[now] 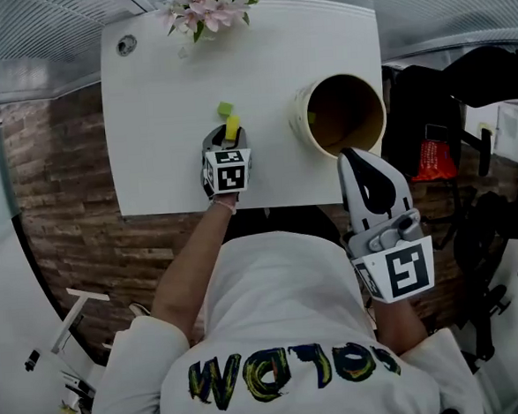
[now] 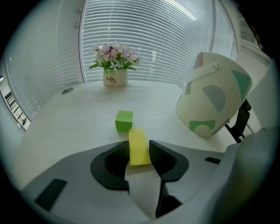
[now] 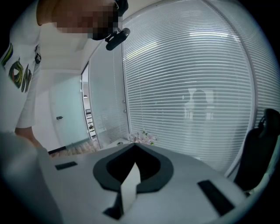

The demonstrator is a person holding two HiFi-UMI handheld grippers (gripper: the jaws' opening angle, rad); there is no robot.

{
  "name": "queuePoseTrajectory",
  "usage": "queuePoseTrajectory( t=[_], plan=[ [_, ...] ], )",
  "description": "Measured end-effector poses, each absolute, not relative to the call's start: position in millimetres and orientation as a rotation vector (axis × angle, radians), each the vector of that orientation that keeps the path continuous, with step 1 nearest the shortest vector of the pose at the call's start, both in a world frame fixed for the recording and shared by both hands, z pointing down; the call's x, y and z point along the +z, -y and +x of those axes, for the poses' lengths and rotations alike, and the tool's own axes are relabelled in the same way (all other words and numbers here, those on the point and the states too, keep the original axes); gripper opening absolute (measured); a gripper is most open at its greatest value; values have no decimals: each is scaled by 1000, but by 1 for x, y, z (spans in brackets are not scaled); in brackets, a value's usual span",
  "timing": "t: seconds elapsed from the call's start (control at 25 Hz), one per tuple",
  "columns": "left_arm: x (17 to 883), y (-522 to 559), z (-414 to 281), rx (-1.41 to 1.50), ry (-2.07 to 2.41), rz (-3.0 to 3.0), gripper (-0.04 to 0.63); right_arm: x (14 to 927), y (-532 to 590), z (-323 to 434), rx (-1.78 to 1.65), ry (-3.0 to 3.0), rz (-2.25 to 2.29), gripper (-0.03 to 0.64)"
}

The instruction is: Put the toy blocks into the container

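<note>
On the white table (image 1: 163, 102) lies a flat yellow block (image 1: 232, 124), and my left gripper (image 1: 228, 136) is shut on it. Seen along the jaws in the left gripper view, both pads touch the sides of the yellow block (image 2: 139, 146), which rests on the tabletop. A small green cube (image 1: 225, 109) sits just beyond it, apart from the left gripper (image 2: 139, 151). The cream container (image 1: 341, 114) stands to the right with its mouth tipped toward me; its wall (image 2: 214, 98) carries green and grey shapes. My right gripper (image 1: 355, 158) hovers at the table's near right corner, shut and empty (image 3: 134, 145).
A pot of pink flowers (image 1: 210, 6) stands at the table's far edge, beside a round cable hole (image 1: 126, 45). A black chair (image 1: 437, 101) and a red object (image 1: 430, 159) sit off the table's right side. The table's near edge runs just behind my left gripper.
</note>
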State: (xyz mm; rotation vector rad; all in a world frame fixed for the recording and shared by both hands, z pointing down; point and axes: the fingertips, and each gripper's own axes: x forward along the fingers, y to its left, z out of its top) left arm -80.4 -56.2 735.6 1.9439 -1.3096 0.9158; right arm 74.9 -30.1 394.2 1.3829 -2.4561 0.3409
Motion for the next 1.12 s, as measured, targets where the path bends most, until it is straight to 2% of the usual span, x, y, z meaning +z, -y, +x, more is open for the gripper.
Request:
queuePoseTrajectory(
  t=[0.68,1.12],
  plan=[
    [698,63,-79,887,1305,2010,150,379,40,70,298,2486,1387,8],
    [617,77,-89,731,1367,2073,150,363,52,70,247,2500,1411,8]
  ],
)
